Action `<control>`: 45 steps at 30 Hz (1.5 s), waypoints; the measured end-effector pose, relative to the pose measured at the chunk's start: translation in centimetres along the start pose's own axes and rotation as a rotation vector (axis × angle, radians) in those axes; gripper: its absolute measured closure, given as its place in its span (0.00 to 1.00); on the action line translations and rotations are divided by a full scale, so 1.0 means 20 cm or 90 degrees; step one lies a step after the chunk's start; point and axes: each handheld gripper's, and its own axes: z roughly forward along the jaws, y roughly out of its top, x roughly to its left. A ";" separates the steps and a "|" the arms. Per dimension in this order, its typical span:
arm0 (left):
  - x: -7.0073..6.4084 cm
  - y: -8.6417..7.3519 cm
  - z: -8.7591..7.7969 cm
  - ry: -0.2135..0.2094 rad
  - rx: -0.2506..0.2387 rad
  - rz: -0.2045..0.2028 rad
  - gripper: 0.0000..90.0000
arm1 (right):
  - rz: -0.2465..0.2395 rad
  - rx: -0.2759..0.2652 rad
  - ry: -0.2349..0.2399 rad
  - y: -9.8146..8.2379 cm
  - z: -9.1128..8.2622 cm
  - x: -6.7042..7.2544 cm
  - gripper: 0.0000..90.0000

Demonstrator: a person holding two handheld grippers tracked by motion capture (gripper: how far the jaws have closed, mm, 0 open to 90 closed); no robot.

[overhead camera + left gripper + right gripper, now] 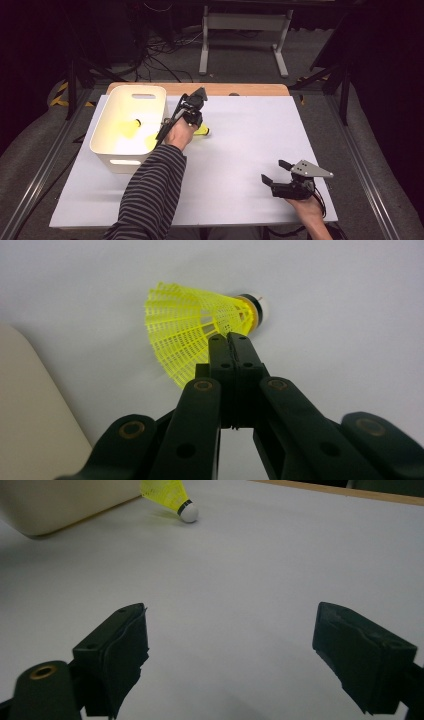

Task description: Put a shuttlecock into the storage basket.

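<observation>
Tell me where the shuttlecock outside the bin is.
In the high view the shuttlecock lies on the white table, just right of the bin, at the left gripper, whose shut jaws pinch its yellow skirt.

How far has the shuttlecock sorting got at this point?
Done: two yellow shuttlecocks already lie in the white bin. In hand: the left gripper has its jaws pinched shut on the skirt of a third shuttlecock beside the bin. Left: dropping that one into the bin. The right gripper waits open near the table's front edge.

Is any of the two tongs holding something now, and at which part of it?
The left tongs are shut on the yellow shuttlecock, pinching its skirt close to the cork. The right tongs are open and hold nothing.
</observation>
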 end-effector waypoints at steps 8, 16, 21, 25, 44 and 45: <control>0.01 -0.02 -0.06 -0.005 -0.009 0.007 1.00 | 0.000 0.002 -0.002 0.00 0.00 0.00 0.17; 0.02 -0.04 -0.11 -0.013 -0.019 0.012 1.00 | 0.000 0.003 -0.003 0.00 0.00 0.00 0.17; 0.03 -0.06 -0.14 -0.020 -0.026 0.016 1.00 | 0.000 0.004 -0.003 0.00 0.00 0.00 0.17; 0.04 -0.07 -0.17 -0.027 -0.032 0.015 1.00 | -0.002 0.003 -0.003 0.00 0.00 0.00 0.17; 0.07 -0.13 -0.28 -0.042 -0.057 0.030 1.00 | -0.001 0.005 -0.005 0.00 0.00 0.00 0.16; 0.07 -0.13 -0.29 -0.043 -0.058 0.029 1.00 | -0.001 0.004 -0.005 0.00 0.00 0.00 0.16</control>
